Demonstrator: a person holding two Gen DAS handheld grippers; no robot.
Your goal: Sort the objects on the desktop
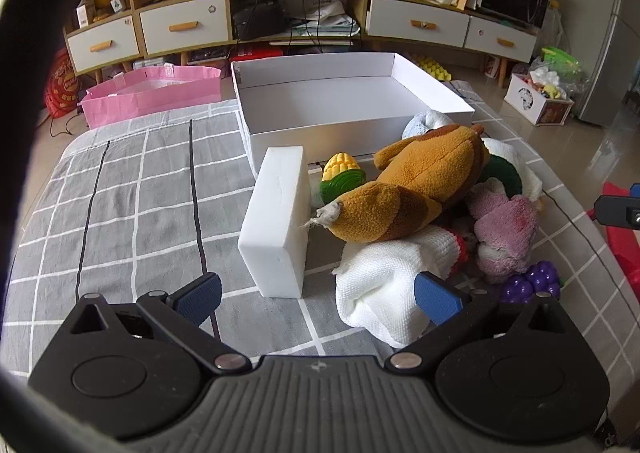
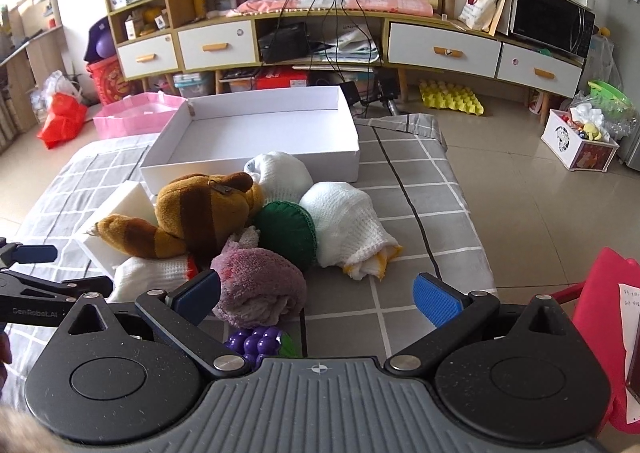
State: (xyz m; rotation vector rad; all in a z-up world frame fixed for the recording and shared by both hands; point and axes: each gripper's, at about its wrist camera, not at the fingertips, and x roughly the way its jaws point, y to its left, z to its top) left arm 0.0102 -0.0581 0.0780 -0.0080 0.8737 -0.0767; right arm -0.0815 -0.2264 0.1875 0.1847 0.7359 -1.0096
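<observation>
1. Left gripper (image 1: 318, 299) spread wide, grasping nothing; blue pads (image 1: 200, 297) low over the grey checked cloth (image 1: 132, 189), right pad overlapping a white towel (image 1: 384, 277) in view.
2. Right gripper (image 2: 316, 299) likewise released, fingers well apart, hovering above a pink towel (image 2: 260, 285) and purple grapes (image 2: 256, 341).
3. Foam block (image 1: 280, 221) resting on the cloth just ahead of the left gripper, long axis running away from the camera toward the white box (image 1: 352, 105), far end near the box's front wall.
4. Brown plush (image 1: 412, 189) lying across the pile, long axis slanting from lower left to upper right in the left view; frayed tail tip touching the foam block's side.
5. Toy corn (image 1: 340, 169) between block and plush, yellow tip pointing up toward the box, green husk nearest the camera.
6. Green round cushion (image 2: 286, 233) wedged between plush and a rolled white cloth (image 2: 348, 229); second white roll (image 2: 280, 177) against the box's front wall.
7. White box open, nothing inside; pink box (image 2: 136, 117) beyond its left corner.
8. Readable writing: "GenRobot.AI" on the left gripper's body (image 2: 36, 311) in the right view. Red bags' and other prints too small to read.
</observation>
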